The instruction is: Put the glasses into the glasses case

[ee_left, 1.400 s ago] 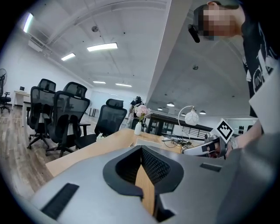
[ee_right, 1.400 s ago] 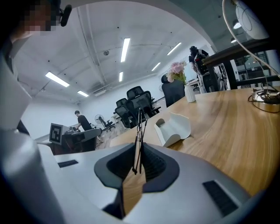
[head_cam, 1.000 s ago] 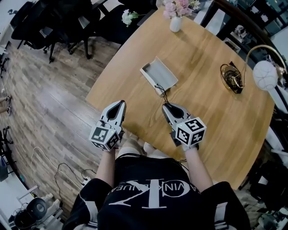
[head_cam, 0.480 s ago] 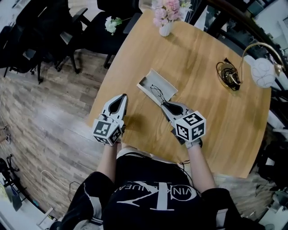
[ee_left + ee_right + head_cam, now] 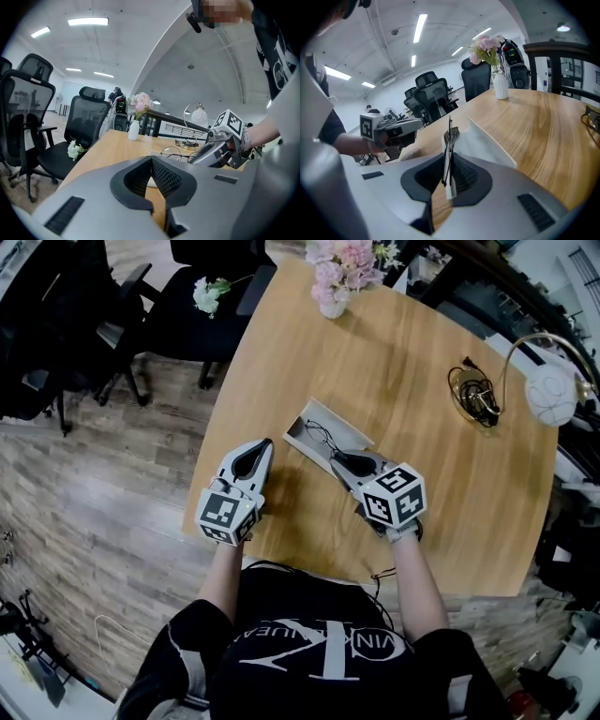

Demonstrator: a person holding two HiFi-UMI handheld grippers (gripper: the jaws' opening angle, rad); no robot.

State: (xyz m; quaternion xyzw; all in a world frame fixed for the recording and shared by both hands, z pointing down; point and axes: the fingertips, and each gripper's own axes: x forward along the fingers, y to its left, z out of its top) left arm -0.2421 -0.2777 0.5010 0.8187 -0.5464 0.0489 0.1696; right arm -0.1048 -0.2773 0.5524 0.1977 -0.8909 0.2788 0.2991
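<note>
The open white glasses case (image 5: 300, 425) lies on the round wooden table (image 5: 412, 343), just ahead of both grippers. My right gripper (image 5: 336, 458) is shut on the thin wire-framed glasses (image 5: 318, 435), which stick out past its tips over the case's near end. In the right gripper view the folded glasses (image 5: 449, 137) stand edge-on between the jaws of the right gripper (image 5: 447, 158), with the case (image 5: 487, 140) right behind them. My left gripper (image 5: 266, 443) is shut and empty, left of the case near the table's edge. The left gripper view shows the left gripper (image 5: 151, 160) and the glasses (image 5: 180, 153) beyond it.
A vase of pink flowers (image 5: 334, 277) stands at the far side. A lamp with a white globe (image 5: 551, 395) and a coil of cable (image 5: 476, 399) are at the right. Office chairs (image 5: 56, 334) stand on the floor to the left. The table's edge runs just under the left gripper.
Both grippers have moved forward over the table toward the case. The glasses, still held in the right gripper, now hang over the case's near end.
</note>
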